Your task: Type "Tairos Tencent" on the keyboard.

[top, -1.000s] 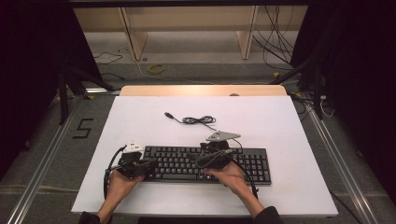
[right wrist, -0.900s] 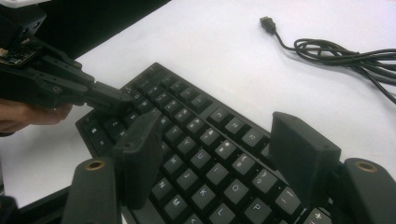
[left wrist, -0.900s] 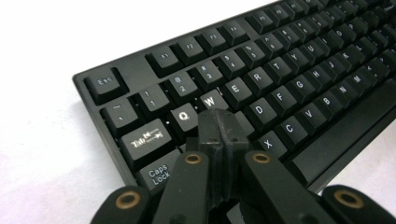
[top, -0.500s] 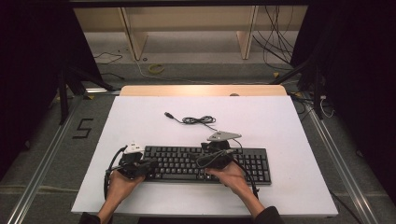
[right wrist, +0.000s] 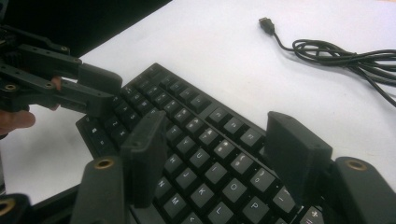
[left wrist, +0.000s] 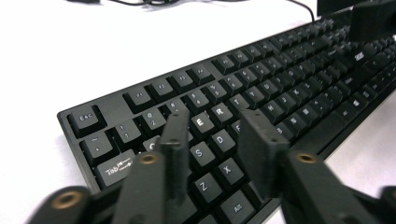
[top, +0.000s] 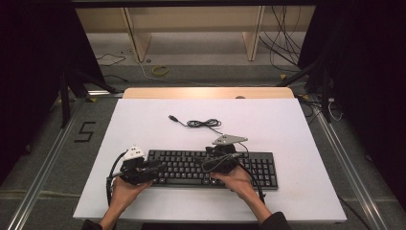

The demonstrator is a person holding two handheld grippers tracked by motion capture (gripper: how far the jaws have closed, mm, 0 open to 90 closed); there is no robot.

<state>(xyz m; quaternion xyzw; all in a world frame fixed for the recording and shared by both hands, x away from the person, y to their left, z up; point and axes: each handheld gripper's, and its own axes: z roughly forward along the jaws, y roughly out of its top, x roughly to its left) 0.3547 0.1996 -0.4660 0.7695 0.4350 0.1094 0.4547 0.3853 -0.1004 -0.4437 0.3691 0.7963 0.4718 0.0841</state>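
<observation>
Left gripper (left wrist: 212, 135) over keyboard (top: 249, 165) left end, jaws just opening, part spread above letter keys, gripping nothing; right gripper (right wrist: 219, 144) mid-keyboard, jaws just closing slightly but wide apart, empty; keyboard flat on white counter (top: 297, 124) near front edge; coiled cable (top: 203, 123) beyond

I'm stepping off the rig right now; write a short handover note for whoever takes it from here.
Left gripper: open, jaws have just been opening, nothing between them, hovering over the keyboard's left-end keys.
Right gripper: open, jaws have just been closing a little, empty, above the middle keys.
Keyboard lies flat near the front of the white table; its cable is coiled behind it, plug loose.
Done: both grippers in place over the keys.
Left: likely key pressing; cable not plugged in.
</observation>
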